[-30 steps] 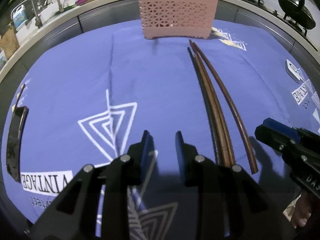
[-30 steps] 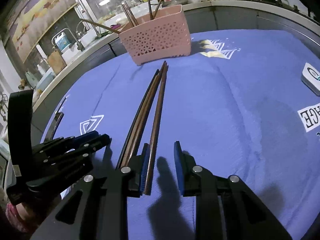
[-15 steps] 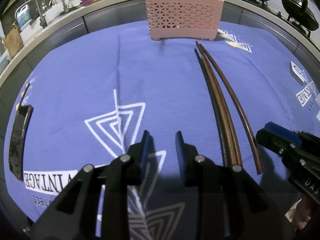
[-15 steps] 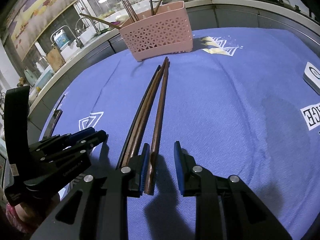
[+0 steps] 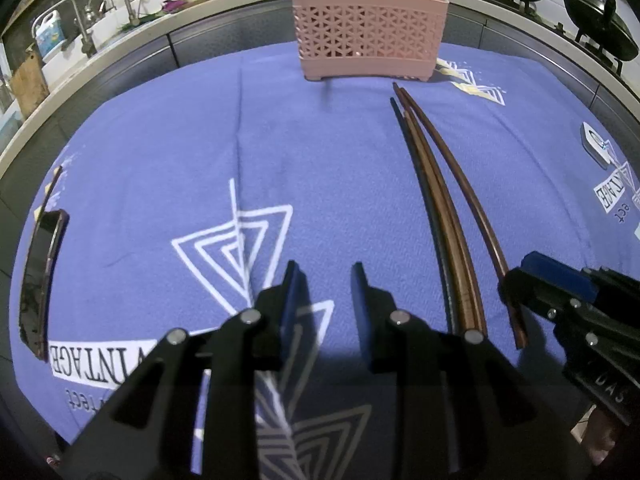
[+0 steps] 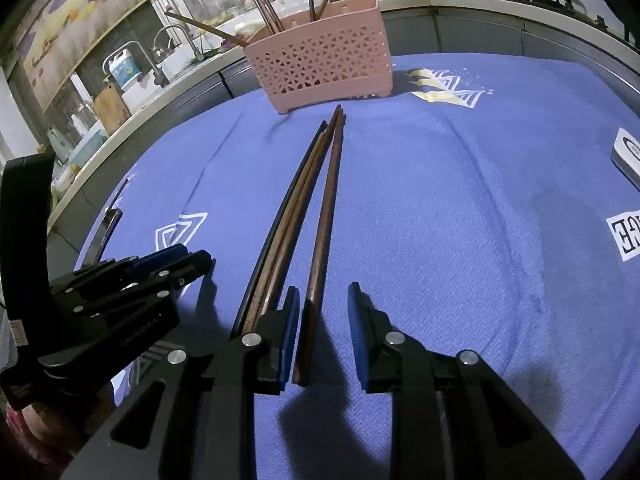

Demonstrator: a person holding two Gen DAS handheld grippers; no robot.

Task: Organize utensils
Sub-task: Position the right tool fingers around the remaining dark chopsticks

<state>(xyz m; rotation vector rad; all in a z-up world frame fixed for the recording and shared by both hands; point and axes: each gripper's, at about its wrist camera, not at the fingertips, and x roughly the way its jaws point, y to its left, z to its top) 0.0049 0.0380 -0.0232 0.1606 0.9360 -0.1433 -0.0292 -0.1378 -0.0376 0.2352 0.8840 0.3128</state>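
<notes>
Black tongs (image 5: 323,300), blue pads (image 6: 291,332)

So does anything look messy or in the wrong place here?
Yes. Several brown chopsticks lie loose on the purple cloth in front of the pink utensil basket, while others already stand inside it. One chopstick lies apart from the bundle, its near end between the right claw's open fingers. Nothing looks spilled or broken.

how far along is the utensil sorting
Partly done: several sticks already stand in the pink basket. Nothing is gripped yet; the right gripper straddles the lone brown chopstick, fingers apart. The bundle beside it remains on the cloth.
</notes>
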